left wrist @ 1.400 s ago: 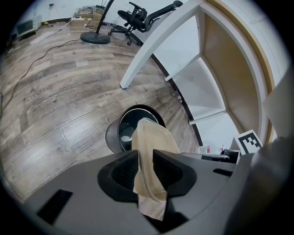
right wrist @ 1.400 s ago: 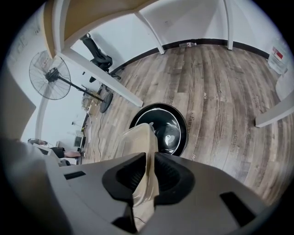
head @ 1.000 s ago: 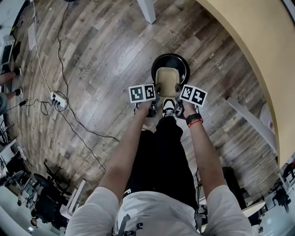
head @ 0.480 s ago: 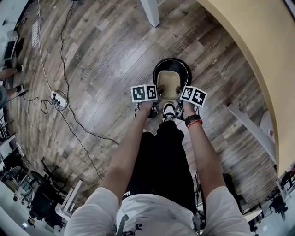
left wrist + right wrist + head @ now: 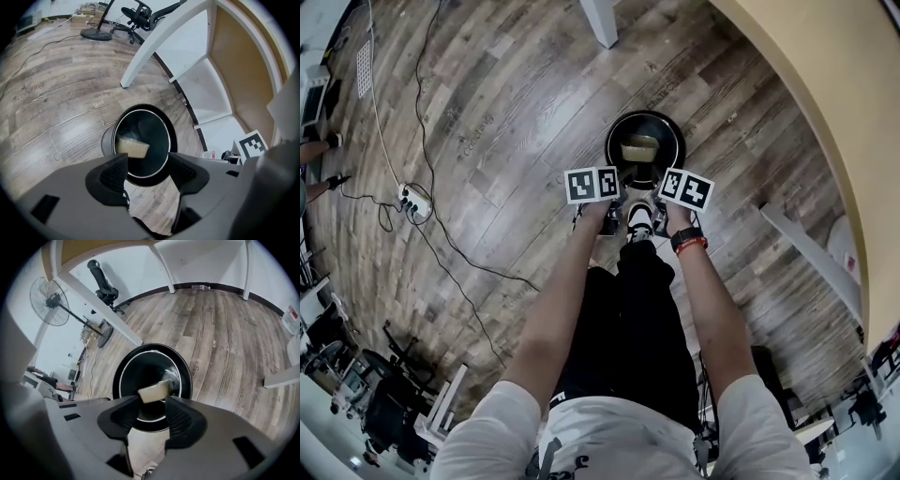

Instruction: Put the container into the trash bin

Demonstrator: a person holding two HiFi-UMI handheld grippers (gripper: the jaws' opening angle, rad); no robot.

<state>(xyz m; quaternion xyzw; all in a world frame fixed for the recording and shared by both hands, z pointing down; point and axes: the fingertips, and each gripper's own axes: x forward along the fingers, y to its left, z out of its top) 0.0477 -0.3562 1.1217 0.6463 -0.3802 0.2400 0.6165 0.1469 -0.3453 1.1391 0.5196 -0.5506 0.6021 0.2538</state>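
Observation:
The beige container [image 5: 639,148] lies tilted inside the round black trash bin [image 5: 673,131], free of both grippers. In the left gripper view the container [image 5: 132,147] shows past the jaws, within the bin's rim [image 5: 171,140]. My left gripper [image 5: 149,172] is opening, with nothing between its pads. The right gripper view shows the container [image 5: 154,391] down in the bin [image 5: 188,373] as well. My right gripper [image 5: 153,417] is also opening and holds nothing. In the head view the left gripper [image 5: 614,200] and the right gripper [image 5: 662,200] hover side by side over the bin's near edge.
The bin stands on a wood floor beside a curved beige tabletop [image 5: 825,103] and a white table leg [image 5: 600,19]. A power strip with cables [image 5: 411,202] lies to the left. The person's shoe [image 5: 639,217] is just behind the bin. A standing fan [image 5: 49,301] and an office chair [image 5: 105,287] are farther off.
Both grippers held the container between them over the bin. Their jaws have opened and the container has dropped into the bin.

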